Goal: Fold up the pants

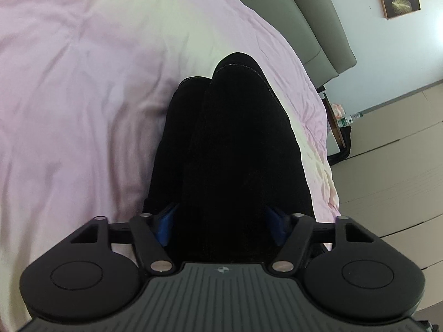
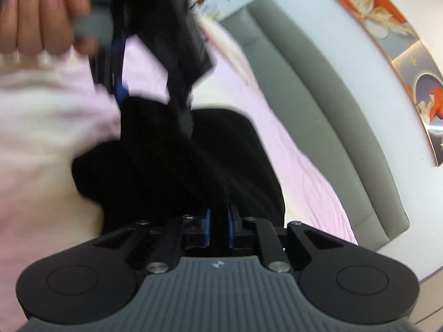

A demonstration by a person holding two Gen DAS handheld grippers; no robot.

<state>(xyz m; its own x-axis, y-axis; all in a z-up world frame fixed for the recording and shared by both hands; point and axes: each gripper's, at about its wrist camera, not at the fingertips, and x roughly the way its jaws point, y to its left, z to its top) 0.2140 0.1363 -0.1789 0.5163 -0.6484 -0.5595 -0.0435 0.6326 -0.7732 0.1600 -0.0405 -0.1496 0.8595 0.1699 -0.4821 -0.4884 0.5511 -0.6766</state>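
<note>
Your right gripper (image 2: 218, 218) is pinched together on the black pants (image 2: 193, 160), which lie on the pink bed (image 2: 41, 127). Your left gripper (image 1: 221, 221), fingers spread wide, has pants fabric between them.

Both wrist views are aimed close along the fingers; shared are pants (image 1: 227, 149) (image 2: 193, 166), bed (image 1: 69, 83) (image 2: 41, 138), headboard (image 1: 304, 27) (image 2: 318, 83).
</note>
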